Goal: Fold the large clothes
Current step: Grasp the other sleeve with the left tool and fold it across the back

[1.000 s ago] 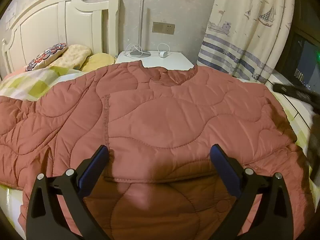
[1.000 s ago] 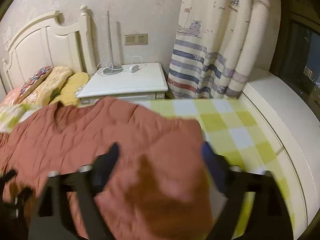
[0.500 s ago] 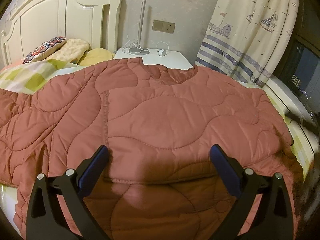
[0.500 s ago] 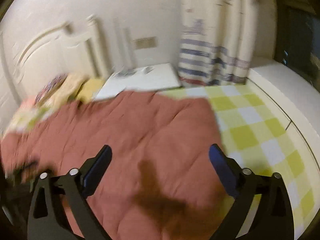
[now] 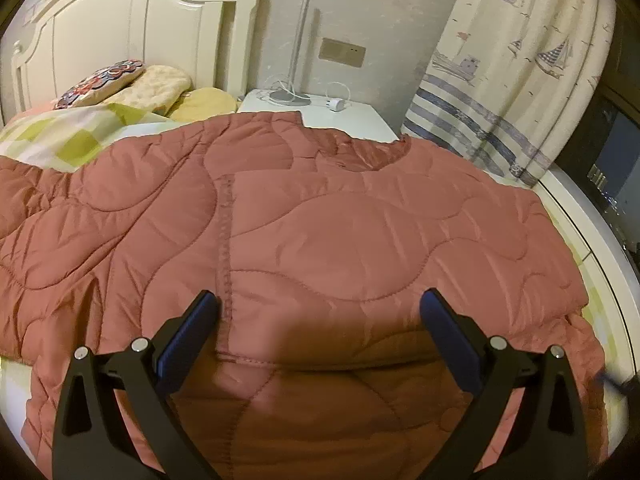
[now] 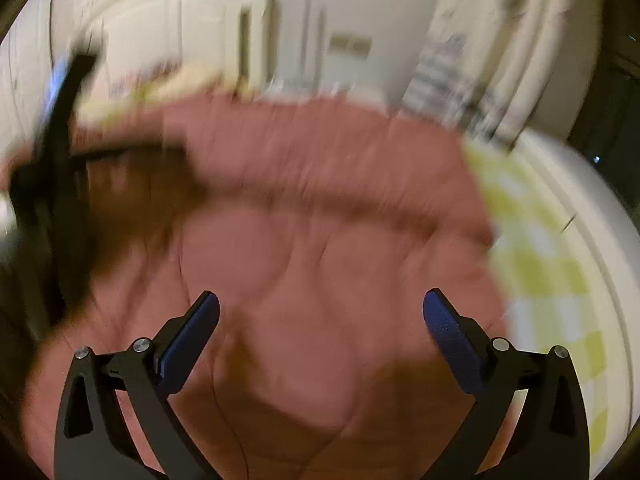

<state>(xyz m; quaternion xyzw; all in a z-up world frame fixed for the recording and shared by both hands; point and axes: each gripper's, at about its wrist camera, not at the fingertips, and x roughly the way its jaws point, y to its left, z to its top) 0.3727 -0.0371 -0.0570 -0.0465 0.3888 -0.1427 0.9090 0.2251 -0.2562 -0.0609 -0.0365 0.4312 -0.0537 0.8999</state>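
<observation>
From my left wrist, my left tongs (image 5: 318,330) stand wide and empty above the red quilted jacket (image 5: 320,240), spread flat over the bed (image 5: 72,140). From my right wrist, blurred, my right tongs (image 6: 320,330) are opening wide, nothing between them, above the jacket.

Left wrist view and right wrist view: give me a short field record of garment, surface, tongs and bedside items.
garment: pink quilted jacket, spread flat, neckline toward the nightstand
surface: bed with yellow checked sheet
left tongs: open, over the jacket hem, gripping nothing
right tongs: opening, nothing between them; view blurred
nightstand items: lamp base, charger
</observation>
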